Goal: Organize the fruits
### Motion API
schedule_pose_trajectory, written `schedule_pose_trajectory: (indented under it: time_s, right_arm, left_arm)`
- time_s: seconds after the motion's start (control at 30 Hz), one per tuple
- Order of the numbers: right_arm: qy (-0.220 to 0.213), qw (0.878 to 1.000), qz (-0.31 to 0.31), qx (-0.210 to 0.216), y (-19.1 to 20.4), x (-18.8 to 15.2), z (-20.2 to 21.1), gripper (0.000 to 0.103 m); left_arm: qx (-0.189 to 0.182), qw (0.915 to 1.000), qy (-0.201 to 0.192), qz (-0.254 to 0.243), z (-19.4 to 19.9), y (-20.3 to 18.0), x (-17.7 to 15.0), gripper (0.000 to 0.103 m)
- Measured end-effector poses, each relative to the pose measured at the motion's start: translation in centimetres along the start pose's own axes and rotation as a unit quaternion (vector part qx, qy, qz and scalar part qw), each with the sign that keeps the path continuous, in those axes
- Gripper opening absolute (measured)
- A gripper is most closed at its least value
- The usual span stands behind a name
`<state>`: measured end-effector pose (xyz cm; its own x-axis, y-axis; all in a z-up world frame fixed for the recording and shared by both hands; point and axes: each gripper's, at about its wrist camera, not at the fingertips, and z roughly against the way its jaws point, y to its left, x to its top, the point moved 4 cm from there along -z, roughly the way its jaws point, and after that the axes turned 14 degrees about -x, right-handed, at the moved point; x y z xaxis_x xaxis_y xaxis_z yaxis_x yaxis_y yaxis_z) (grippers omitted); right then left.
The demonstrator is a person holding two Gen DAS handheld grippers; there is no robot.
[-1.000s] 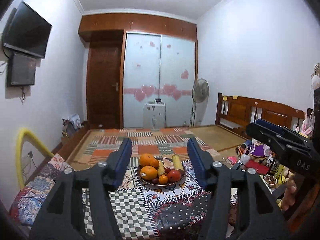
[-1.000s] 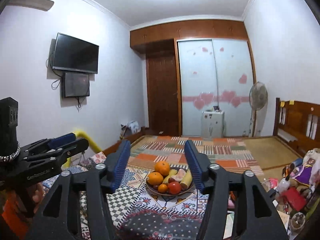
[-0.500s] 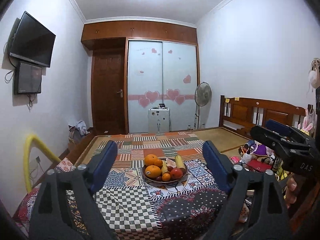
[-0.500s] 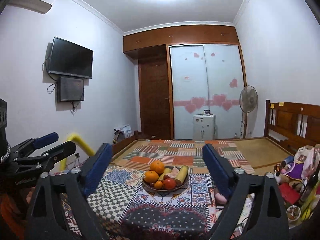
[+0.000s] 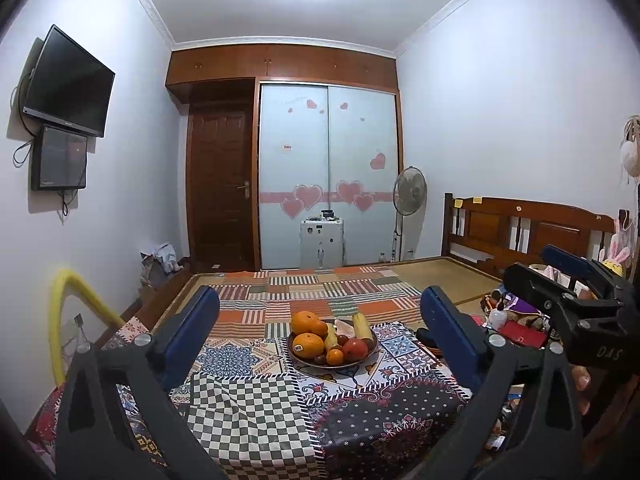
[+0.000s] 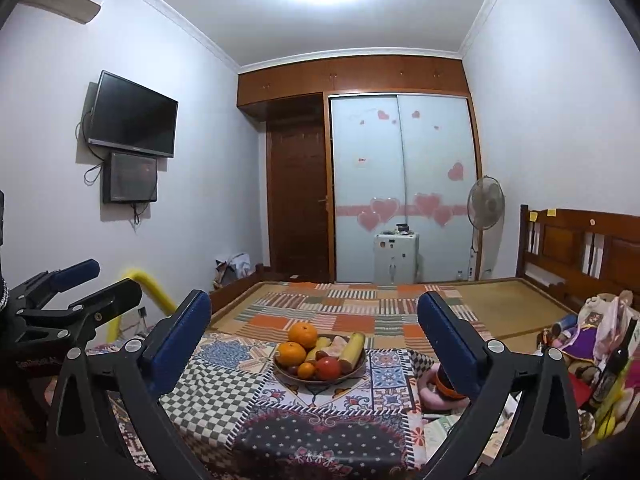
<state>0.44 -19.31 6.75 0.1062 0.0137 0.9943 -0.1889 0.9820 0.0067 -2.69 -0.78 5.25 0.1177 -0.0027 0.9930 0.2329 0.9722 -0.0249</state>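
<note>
A dark fruit bowl (image 5: 362,361) stands on a patchwork-covered table (image 5: 248,420). It holds two oranges (image 5: 307,345), a small mandarin (image 5: 334,356), a red apple (image 5: 354,349), bananas (image 5: 362,326) and dark grapes. My left gripper (image 5: 319,316) is open and empty, held in front of the bowl and well short of it. My right gripper (image 6: 314,314) is also open and empty, framing the same bowl (image 6: 352,372) from the right side. The right gripper shows at the right edge of the left wrist view (image 5: 560,280), and the left gripper at the left edge of the right wrist view (image 6: 76,292).
A patchwork rug (image 5: 320,292) covers the floor behind the table. A wooden bed frame (image 5: 520,232) and a pile of toys and bottles (image 6: 600,344) lie to the right. A yellow curved tube (image 5: 68,312) stands at the left. A standing fan (image 5: 410,196) and a white cabinet (image 5: 322,242) are by the wardrobe.
Both grippers opened wide from a narrower gap. Both views also tilted upward slightly, so the bowl sits lower in frame.
</note>
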Motion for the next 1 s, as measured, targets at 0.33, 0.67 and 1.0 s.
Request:
schedule_pose_trajectory:
  time_s: [0.33,0.67,1.0]
  right_arm:
    - [-0.002,1.0,0.002,-0.003,-0.04,0.25,0.36,0.103]
    - [-0.003,1.0,0.005,-0.007,0.08,0.4,0.31,0.103]
    - [-0.005,1.0,0.008,-0.013,0.15,0.58,0.32,0.103]
  left_arm:
    - [-0.005,1.0,0.003,0.001,-0.15,0.03,-0.27,0.103]
    - [-0.007,1.0,0.002,-0.003,0.04,-0.12,-0.35,0.103]
    - [-0.007,1.0,0.004,-0.003,-0.05,-0.09,-0.39,0.103]
